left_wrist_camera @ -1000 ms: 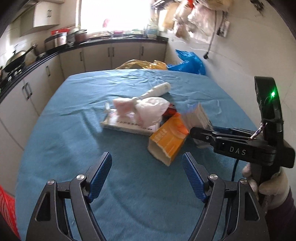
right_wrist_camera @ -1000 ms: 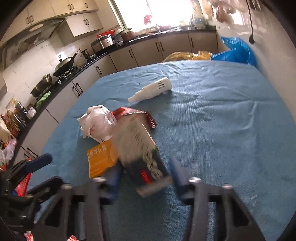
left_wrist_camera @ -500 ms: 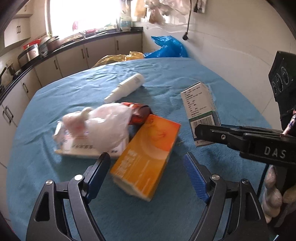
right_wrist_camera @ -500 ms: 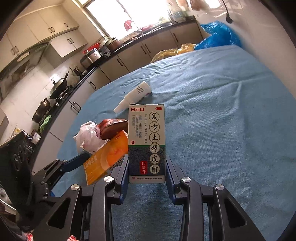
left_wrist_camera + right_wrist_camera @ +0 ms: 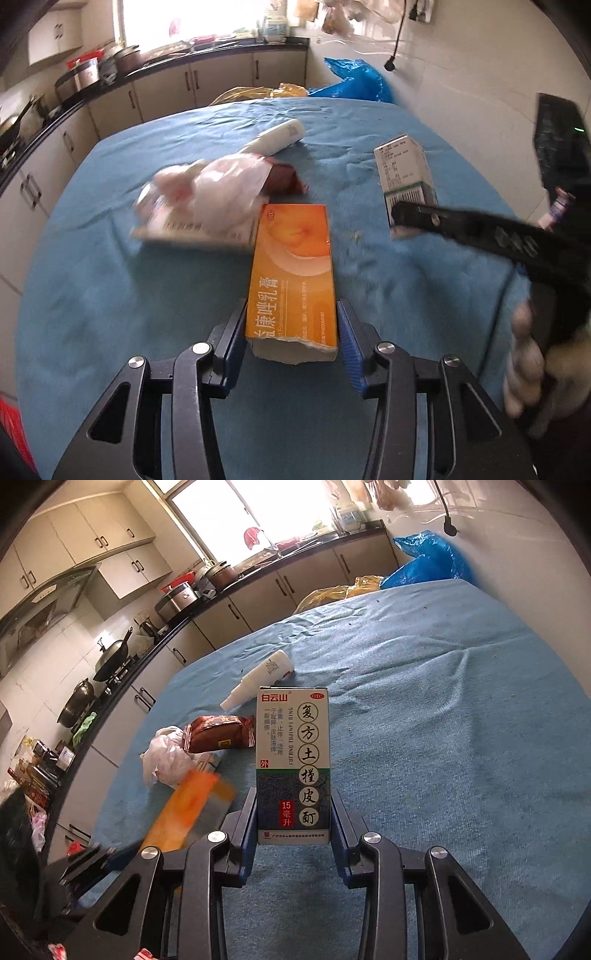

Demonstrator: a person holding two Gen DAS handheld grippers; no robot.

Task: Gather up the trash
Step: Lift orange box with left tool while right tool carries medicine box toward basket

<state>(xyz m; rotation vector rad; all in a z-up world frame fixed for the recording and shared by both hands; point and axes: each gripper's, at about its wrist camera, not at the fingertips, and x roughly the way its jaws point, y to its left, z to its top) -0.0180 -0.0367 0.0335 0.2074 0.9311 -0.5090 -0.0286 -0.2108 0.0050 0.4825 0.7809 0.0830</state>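
An orange medicine box with a torn near end lies lengthwise between the blue pads of my left gripper. Its jaws are closing and both pads touch the box's sides. In the right wrist view the same orange box shows as a blur. My right gripper is shut on a white and green medicine box, held upright above the cloth. That box also shows at the right of the left wrist view. A white bottle, a crumpled plastic bag and a brown wrapper lie on the table.
The table wears a blue cloth. A flat packet lies under the plastic bag. Beyond the far edge sit a blue bag and a yellow bag. Kitchen cabinets run along the left; a red basket shows low left.
My left gripper moved in over the orange box and its jaws came together on the box's sides. The right gripper lifted the white and green box upright and then held it steady.
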